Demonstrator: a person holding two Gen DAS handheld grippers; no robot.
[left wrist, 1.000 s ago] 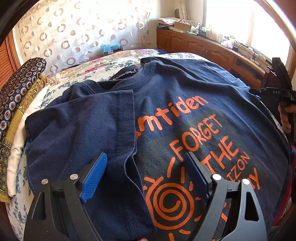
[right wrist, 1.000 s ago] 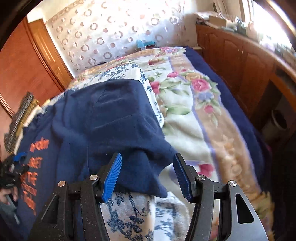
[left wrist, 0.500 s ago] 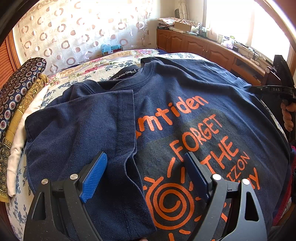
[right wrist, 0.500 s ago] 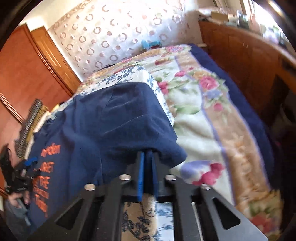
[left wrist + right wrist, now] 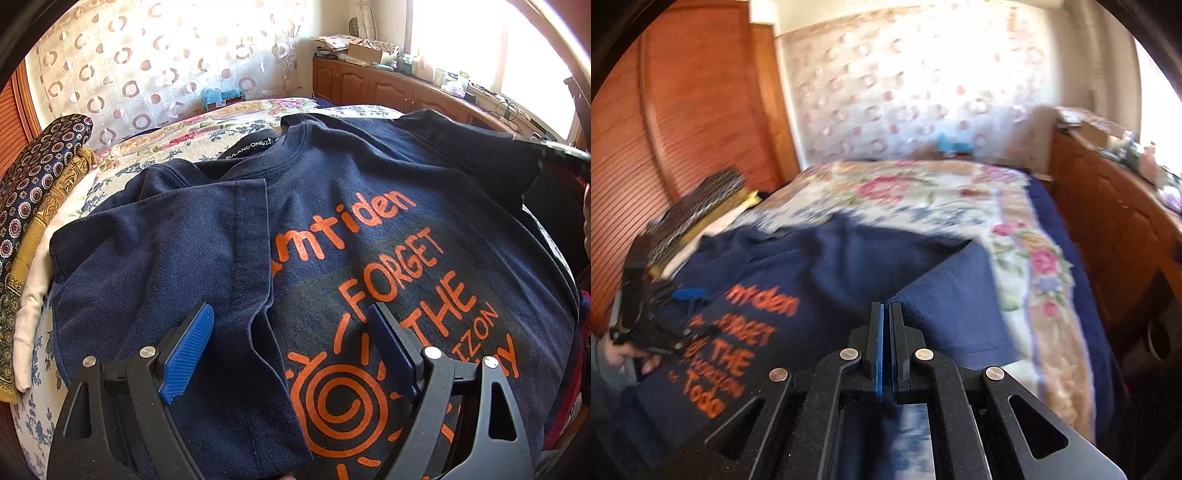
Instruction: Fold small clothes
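A navy T-shirt (image 5: 369, 221) with orange print lies face up across the bed (image 5: 923, 192), collar toward 12 o'clock in the left wrist view, its one sleeve (image 5: 166, 258) folded in over the chest at 9 o'clock. In the right wrist view the shirt's other side is lifted off the bedspread, a fold of cloth (image 5: 945, 288) rising to the tip of the right hand-held gripper (image 5: 886, 314), whose jaws have just closed and now stand pressed together on the shirt's edge. The left hand-held gripper (image 5: 291, 332) hangs at 6 o'clock over the folded sleeve and the sun print, jaws wide apart, holding nothing. Folded patterned fabrics (image 5: 33, 206) are stacked at the bed's edge at 9 o'clock. A curtain (image 5: 155, 66) with ring pattern hangs beyond the bed at 12 o'clock, and wooden cabinets (image 5: 388, 88) run at 2 o'clock.
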